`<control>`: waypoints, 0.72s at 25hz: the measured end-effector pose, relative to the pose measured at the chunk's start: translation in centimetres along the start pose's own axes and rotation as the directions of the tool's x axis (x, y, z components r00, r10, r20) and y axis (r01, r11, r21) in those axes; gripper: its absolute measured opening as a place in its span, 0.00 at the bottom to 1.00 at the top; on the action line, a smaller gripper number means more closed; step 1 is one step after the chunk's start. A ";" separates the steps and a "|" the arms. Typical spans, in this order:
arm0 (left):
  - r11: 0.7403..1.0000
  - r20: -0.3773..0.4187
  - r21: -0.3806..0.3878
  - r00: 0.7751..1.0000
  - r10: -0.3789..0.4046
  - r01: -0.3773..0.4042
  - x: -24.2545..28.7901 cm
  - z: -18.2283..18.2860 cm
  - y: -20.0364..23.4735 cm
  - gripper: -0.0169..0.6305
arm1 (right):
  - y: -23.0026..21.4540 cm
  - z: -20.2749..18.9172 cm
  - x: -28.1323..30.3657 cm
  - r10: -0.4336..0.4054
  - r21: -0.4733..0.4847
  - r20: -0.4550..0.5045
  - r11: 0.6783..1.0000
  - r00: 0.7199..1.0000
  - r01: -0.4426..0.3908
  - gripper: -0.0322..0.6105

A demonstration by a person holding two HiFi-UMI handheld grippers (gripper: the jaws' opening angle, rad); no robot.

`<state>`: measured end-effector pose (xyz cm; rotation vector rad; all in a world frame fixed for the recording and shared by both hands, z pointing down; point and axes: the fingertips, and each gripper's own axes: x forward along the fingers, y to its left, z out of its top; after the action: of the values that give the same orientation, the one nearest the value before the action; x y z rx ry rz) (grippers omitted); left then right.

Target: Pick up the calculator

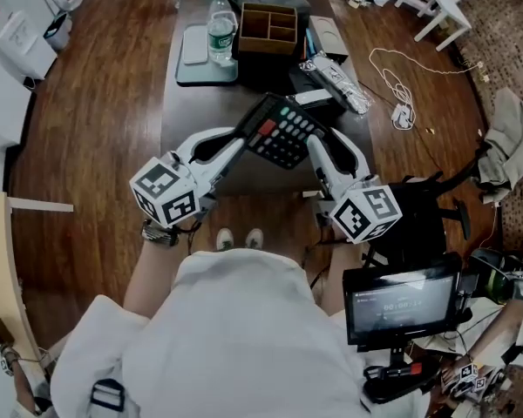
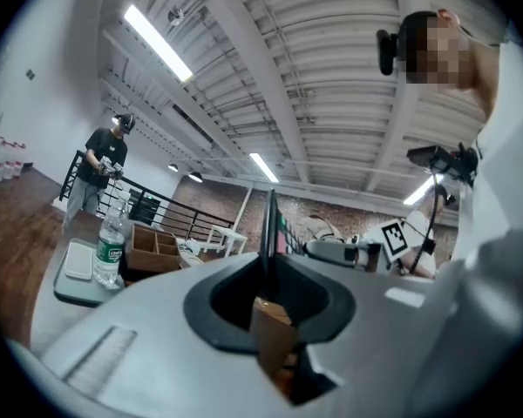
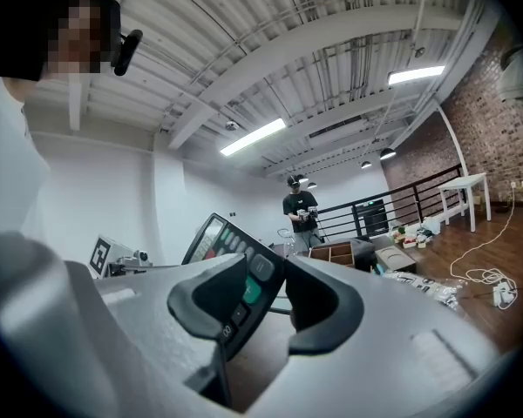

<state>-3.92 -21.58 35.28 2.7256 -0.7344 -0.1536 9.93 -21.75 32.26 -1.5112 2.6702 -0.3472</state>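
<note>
The black calculator (image 1: 279,131), with red and green keys, hangs tilted above the near end of the dark table (image 1: 196,111). My left gripper (image 1: 241,139) is shut on its left edge; in the left gripper view the calculator (image 2: 268,229) shows edge-on as a thin dark blade between the jaws of that gripper (image 2: 270,277). My right gripper (image 1: 317,149) holds the calculator's right side. In the right gripper view the keypad (image 3: 235,273) slants between the wide-set jaws of the right gripper (image 3: 266,281), which press on its face and back.
Further back on the table stand a water bottle (image 1: 220,26) on a grey pad (image 1: 194,49), a wooden divided box (image 1: 268,26) and a foil-wrapped bundle (image 1: 338,78). A white cable (image 1: 399,103) lies on the floor at the right. A small screen (image 1: 401,301) stands near my right side.
</note>
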 end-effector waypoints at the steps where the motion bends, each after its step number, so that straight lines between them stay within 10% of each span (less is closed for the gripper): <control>1: 1.000 -0.003 -0.011 1.000 -0.007 0.007 -0.2 -0.3 0.0 0.12 | 0.2 -0.2 -0.2 -0.010 0.000 -0.006 1.000 1.000 0.010 0.27; 18: 0.999 -0.045 -0.037 0.999 -0.002 0.000 -4.3 -2.9 -4.4 0.12 | 4.1 -2.3 -5.0 -0.025 0.024 -0.008 0.999 1.000 0.025 0.27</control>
<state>-5.01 -14.98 36.71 2.6856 -0.7111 -0.1041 8.73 -15.01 33.27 -1.5405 2.6455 -0.3857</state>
